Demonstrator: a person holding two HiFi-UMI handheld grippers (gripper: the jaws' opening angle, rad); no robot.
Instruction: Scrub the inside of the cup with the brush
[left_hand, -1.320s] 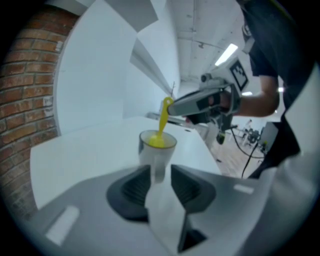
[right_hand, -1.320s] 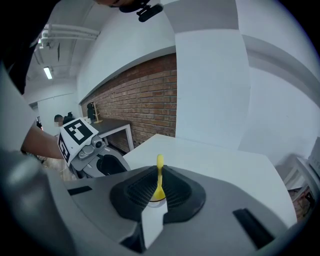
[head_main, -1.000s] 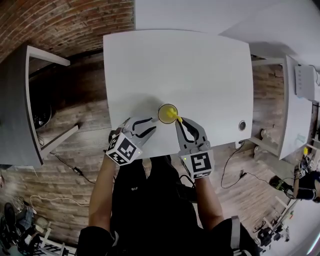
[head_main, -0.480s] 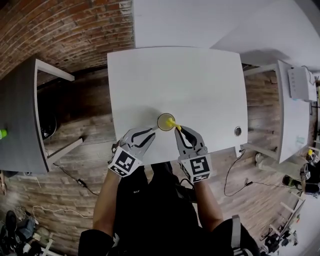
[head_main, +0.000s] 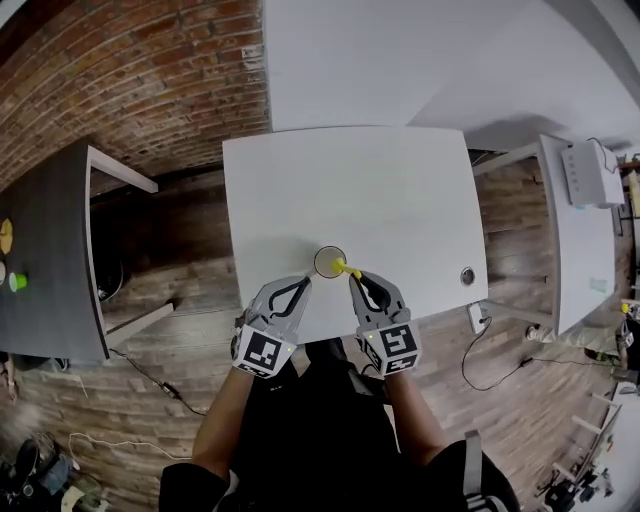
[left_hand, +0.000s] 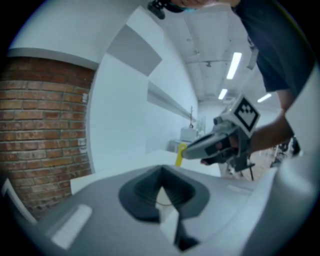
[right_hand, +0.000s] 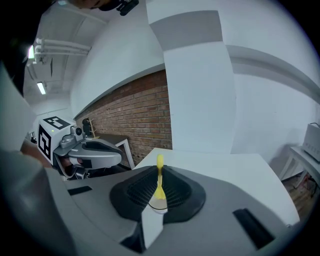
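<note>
A small clear cup (head_main: 330, 261) stands near the front edge of the white table (head_main: 400, 190). My right gripper (head_main: 353, 274) is shut on the yellow brush (head_main: 344, 267), whose far end lies over the cup's right rim. In the right gripper view the brush (right_hand: 159, 182) stands up between the jaws, with the cup rim (right_hand: 158, 207) below it. My left gripper (head_main: 304, 282) is shut, its tips just left of the cup and close to its rim. A pale arc shows in its gap in the left gripper view; I cannot tell whether the tips touch the cup.
A round cable hole (head_main: 467, 275) sits in the table's right front corner. A grey table (head_main: 50, 260) with small yellow and green things stands at the left, a white desk (head_main: 580, 230) at the right. Brick wall behind, wooden floor with cables below.
My left gripper's jaws have gone from wide open to shut beside the cup. The head view has pulled back, so the table looks smaller. The right gripper still holds the brush at the cup.
</note>
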